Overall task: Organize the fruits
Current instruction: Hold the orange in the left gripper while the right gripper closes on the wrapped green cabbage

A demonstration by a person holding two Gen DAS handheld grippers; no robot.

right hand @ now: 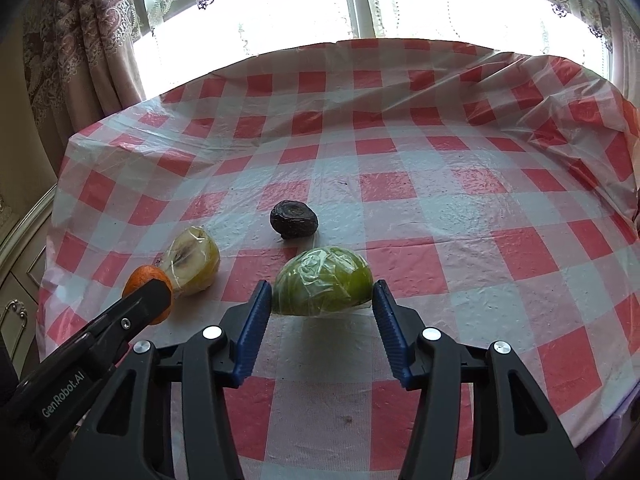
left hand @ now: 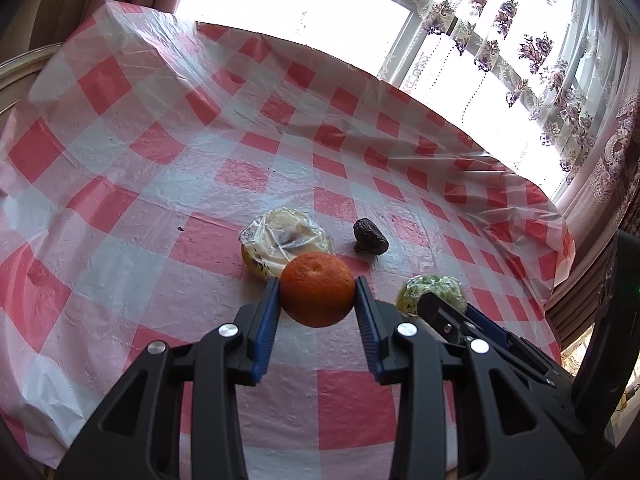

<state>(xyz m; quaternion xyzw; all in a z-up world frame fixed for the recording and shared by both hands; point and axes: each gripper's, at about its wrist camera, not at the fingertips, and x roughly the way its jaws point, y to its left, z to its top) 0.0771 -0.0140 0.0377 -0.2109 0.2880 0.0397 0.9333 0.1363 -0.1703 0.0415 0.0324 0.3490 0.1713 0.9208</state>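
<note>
My left gripper is shut on an orange and holds it just over the checked tablecloth; the orange also shows in the right wrist view. Behind it lies a plastic-wrapped yellow half fruit, also in the right wrist view. A dark wrinkled fruit lies further back. My right gripper has its jaws on both sides of a plastic-wrapped green half fruit, touching or nearly touching it. That green fruit shows in the left wrist view, partly behind the right gripper.
A red-and-white checked plastic cloth covers the table and drapes over its edges. A bright window with patterned curtains lies beyond the far edge. A cabinet stands at the left.
</note>
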